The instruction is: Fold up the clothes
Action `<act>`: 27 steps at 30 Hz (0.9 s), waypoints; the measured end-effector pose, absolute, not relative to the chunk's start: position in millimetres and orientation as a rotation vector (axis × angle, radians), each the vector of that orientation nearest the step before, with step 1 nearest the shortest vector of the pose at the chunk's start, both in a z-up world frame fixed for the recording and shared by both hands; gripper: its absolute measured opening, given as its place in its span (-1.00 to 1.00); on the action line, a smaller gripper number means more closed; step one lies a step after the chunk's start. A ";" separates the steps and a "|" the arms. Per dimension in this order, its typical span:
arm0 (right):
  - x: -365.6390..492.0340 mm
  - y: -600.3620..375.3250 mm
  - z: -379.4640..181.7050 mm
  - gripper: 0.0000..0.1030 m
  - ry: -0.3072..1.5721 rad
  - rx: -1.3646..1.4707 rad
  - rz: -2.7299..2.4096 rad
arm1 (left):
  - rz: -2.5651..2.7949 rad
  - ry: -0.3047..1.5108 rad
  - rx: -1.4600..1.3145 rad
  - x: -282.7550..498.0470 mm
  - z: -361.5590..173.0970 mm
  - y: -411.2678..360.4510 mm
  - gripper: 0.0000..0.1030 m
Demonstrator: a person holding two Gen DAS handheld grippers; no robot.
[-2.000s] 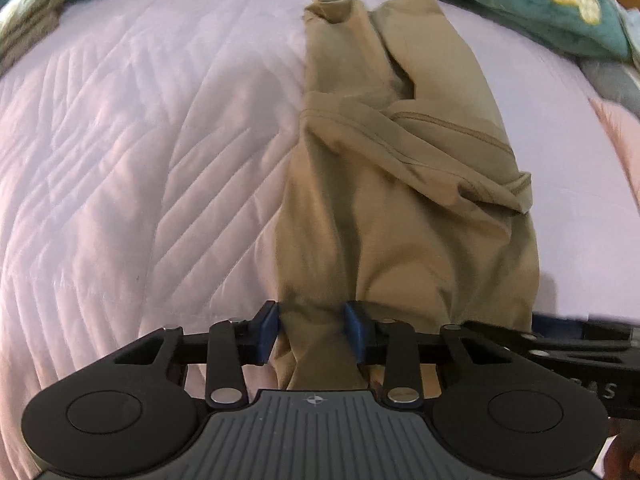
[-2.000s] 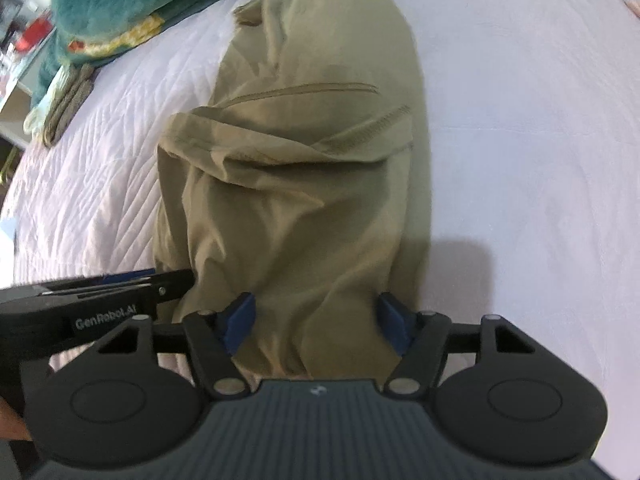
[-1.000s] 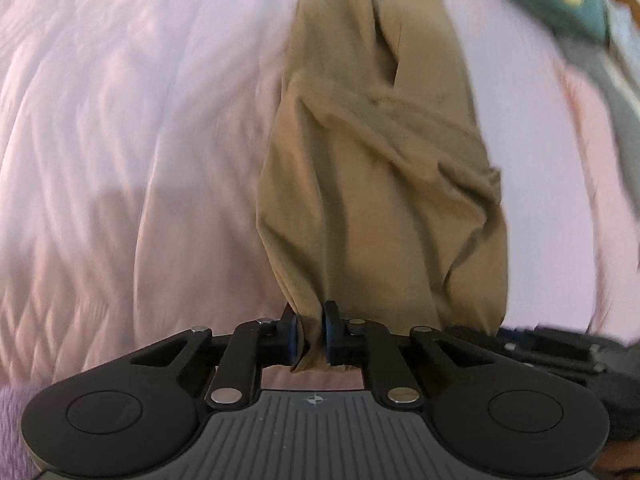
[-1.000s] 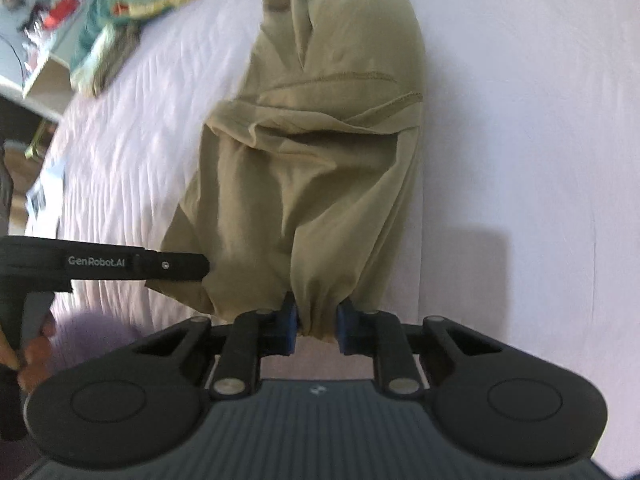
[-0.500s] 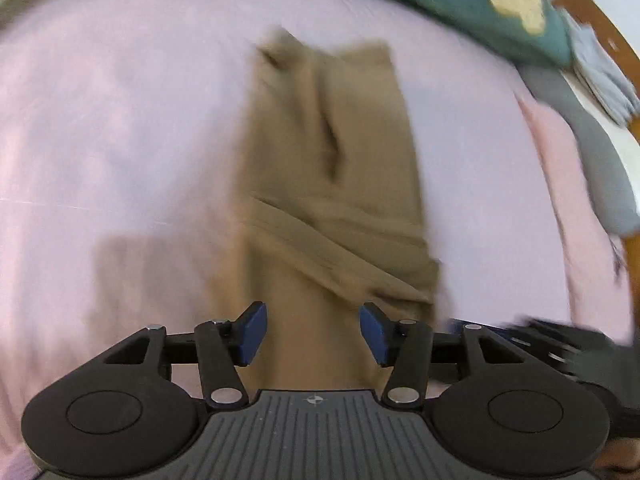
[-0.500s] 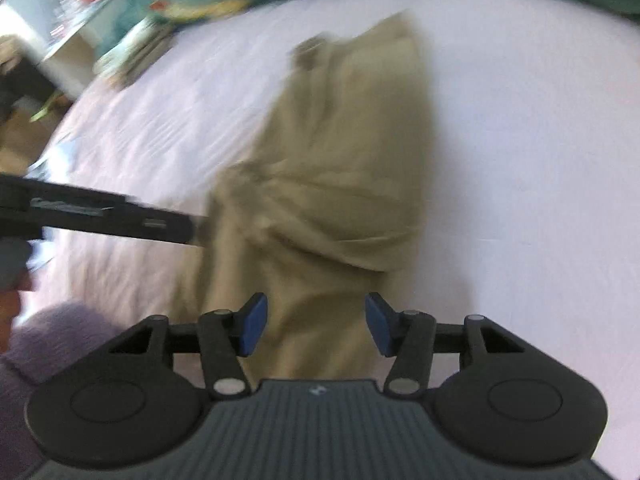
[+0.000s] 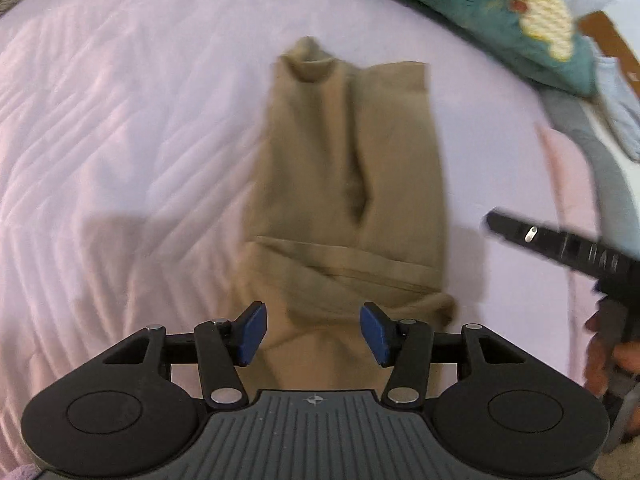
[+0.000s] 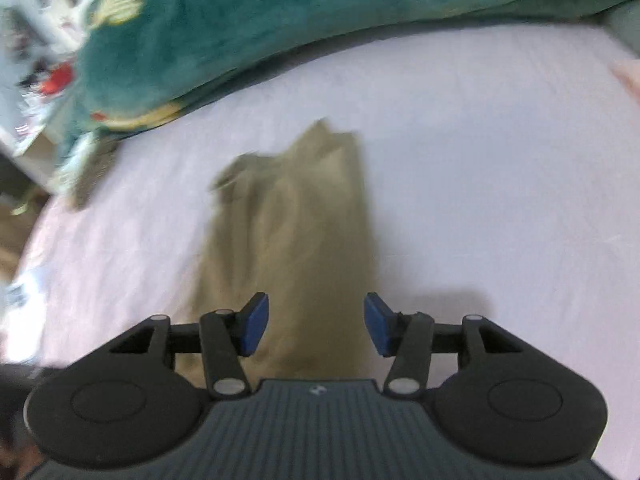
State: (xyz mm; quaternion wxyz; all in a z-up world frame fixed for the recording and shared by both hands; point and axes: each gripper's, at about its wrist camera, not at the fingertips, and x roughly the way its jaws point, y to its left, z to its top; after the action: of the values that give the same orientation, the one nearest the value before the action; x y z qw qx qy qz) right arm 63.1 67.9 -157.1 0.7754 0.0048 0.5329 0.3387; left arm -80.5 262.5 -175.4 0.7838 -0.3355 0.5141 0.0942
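A tan garment (image 7: 344, 168) lies on the pale quilted bedcover (image 7: 120, 120) as a long narrow strip, its near end doubled over with a hem running across. My left gripper (image 7: 313, 334) hovers open above that near end, blue pads apart with no cloth pinched. In the right wrist view the garment (image 8: 292, 232) is blurred and my right gripper (image 8: 315, 328) is open over its near end, nothing held. One of the right gripper's black fingers (image 7: 532, 236) shows at the right of the left wrist view, with a hand (image 7: 608, 356) behind it.
A teal plush blanket (image 8: 280, 12) with yellow patches lies across the far edge of the bed, also seen as the teal blanket (image 7: 480, 0). Grey and pink cloth (image 7: 576, 128) sits at the right edge. A cluttered shelf (image 8: 32, 40) stands beyond the left corner.
Both grippers were shut on the garment's near edge, carried it forward, and have let go. Both now stand open, raised and tilted up, with more of the bed's far side in view.
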 end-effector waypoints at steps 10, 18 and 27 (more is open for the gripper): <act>30.7 97.8 -223.5 0.04 1.379 -0.098 0.801 | 0.228 1.204 -0.625 -23.9 -232.4 282.7 0.11; 47.6 78.0 -197.7 0.05 1.287 0.009 0.732 | 0.323 1.068 -0.630 -21.0 -192.4 325.9 0.11; 122.8 84.2 -188.4 0.08 1.196 0.076 0.653 | 0.381 0.950 -0.656 20.3 -170.5 372.0 0.12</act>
State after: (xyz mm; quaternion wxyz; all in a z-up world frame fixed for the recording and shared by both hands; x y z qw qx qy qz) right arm 122.8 84.2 -188.4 0.7761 0.0353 0.5526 0.3019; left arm 20.3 372.0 -170.5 0.8209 -0.3084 0.4461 0.1792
